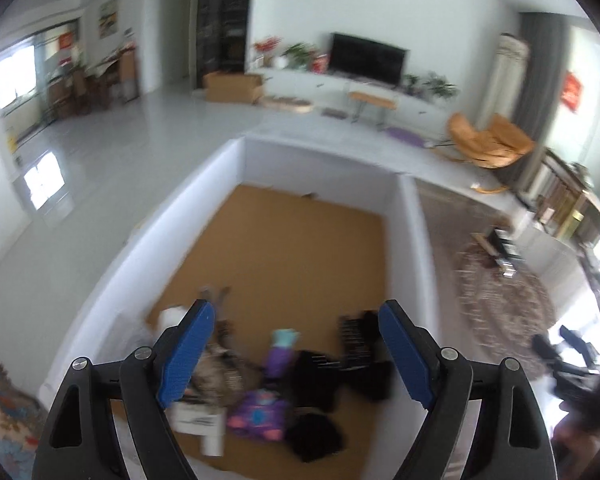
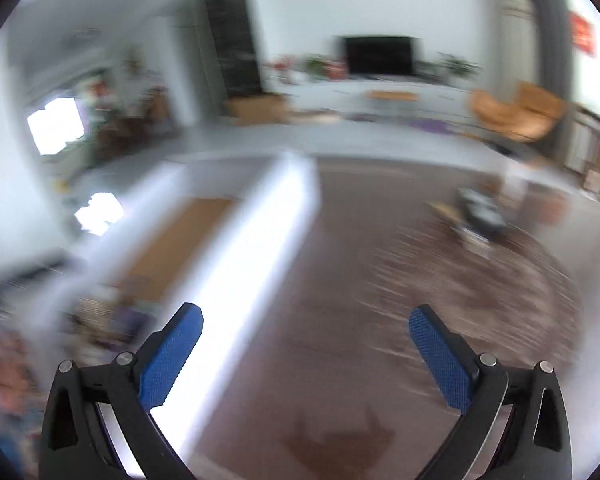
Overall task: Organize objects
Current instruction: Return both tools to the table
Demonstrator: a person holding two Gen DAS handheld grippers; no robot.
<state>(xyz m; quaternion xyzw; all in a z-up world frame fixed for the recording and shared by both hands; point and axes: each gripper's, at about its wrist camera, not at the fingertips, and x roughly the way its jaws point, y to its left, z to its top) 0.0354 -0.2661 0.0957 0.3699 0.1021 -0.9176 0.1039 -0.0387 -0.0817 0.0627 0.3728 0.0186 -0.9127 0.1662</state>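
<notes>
A large white-walled box [image 1: 204, 184] with a brown cardboard floor lies below me in the left wrist view. At its near end sits a pile: a purple and teal toy [image 1: 281, 350], a purple and pink patterned item [image 1: 256, 416], black clothes [image 1: 332, 372], a patterned brown cloth [image 1: 220, 372] and a white box [image 1: 198, 420]. My left gripper [image 1: 296, 320] hangs open above this pile, nothing between its blue pads. The right wrist view is heavily blurred. My right gripper [image 2: 306, 320] stands wide open over the brown rug [image 2: 340, 340], just right of the box's white wall [image 2: 252, 264], holding nothing.
A patterned round rug [image 1: 500, 292] lies right of the box with small dark items [image 1: 502, 252] on it. Further off are a TV [image 1: 366, 58] on a low white cabinet, a cardboard box [image 1: 232, 86], an orange chair [image 1: 488, 142] and a small bench [image 1: 372, 102]. The other gripper's dark frame [image 1: 572, 364] shows at the right edge.
</notes>
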